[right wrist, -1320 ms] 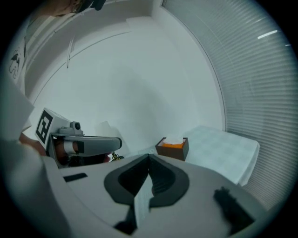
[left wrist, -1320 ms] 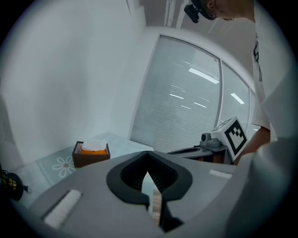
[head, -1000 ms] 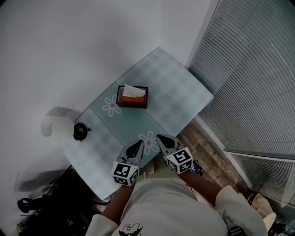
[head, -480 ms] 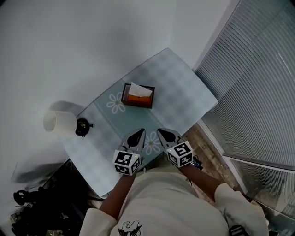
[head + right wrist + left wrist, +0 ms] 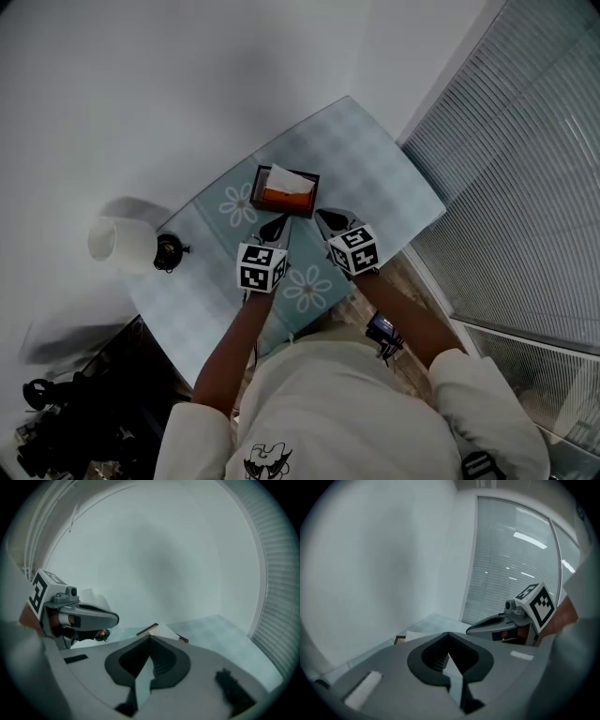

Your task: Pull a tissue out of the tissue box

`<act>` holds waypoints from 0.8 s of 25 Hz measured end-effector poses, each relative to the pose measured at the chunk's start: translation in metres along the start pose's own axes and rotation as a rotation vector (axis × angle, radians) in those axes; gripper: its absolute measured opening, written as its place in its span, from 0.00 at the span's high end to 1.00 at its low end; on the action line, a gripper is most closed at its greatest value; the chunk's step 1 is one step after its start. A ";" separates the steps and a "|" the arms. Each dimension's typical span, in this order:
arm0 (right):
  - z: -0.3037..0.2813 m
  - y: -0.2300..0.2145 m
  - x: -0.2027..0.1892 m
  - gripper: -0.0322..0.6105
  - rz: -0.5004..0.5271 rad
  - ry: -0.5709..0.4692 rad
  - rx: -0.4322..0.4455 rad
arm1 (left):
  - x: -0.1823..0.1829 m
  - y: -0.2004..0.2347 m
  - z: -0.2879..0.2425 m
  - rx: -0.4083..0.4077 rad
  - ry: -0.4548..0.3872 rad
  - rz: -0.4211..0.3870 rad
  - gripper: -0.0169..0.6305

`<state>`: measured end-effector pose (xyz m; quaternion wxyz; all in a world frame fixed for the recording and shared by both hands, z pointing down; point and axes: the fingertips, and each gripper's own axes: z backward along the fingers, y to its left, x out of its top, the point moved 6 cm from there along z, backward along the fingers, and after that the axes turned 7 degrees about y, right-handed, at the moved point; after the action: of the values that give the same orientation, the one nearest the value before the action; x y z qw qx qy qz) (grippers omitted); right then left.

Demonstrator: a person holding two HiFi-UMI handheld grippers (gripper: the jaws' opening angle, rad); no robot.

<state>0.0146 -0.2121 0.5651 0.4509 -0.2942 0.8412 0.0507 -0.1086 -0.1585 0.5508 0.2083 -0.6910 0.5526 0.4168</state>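
Observation:
A dark tissue box (image 5: 286, 192) with an orange inside stands near the far side of the pale table (image 5: 375, 178), and a white tissue (image 5: 287, 177) sticks up out of it. My left gripper (image 5: 276, 228) hangs just short of the box's near left corner, apart from it, shut and empty. My right gripper (image 5: 322, 217) is off the box's near right corner, also shut and empty. In the right gripper view the box with its tissue (image 5: 161, 630) peeks over the closed jaws. The left gripper view shows only a corner of the box (image 5: 399, 639).
A white cylinder-shaped lamp (image 5: 119, 243) and a small black round object (image 5: 168, 251) stand at the table's left end. Window blinds (image 5: 525, 187) run along the right and a white wall lies behind. The table's near edge (image 5: 309, 323) is below my forearms.
Both grippers have moved forward from the table's near edge to just in front of the tissue box. Their jaws stay closed.

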 end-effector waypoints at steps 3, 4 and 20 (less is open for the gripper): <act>-0.026 -0.021 0.000 0.93 -0.005 0.054 -0.019 | -0.003 0.018 -0.026 0.021 0.062 0.007 0.96; -0.034 -0.026 0.001 0.93 -0.001 0.066 -0.023 | -0.004 0.024 -0.032 0.025 0.077 0.012 0.96; -0.107 -0.069 -0.008 0.71 -0.022 0.193 -0.019 | -0.014 0.057 -0.092 0.059 0.172 0.088 0.96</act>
<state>-0.0227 -0.3029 0.6471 0.3656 -0.3112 0.8769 0.0252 -0.1304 -0.2365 0.6239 0.1620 -0.6928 0.6103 0.3485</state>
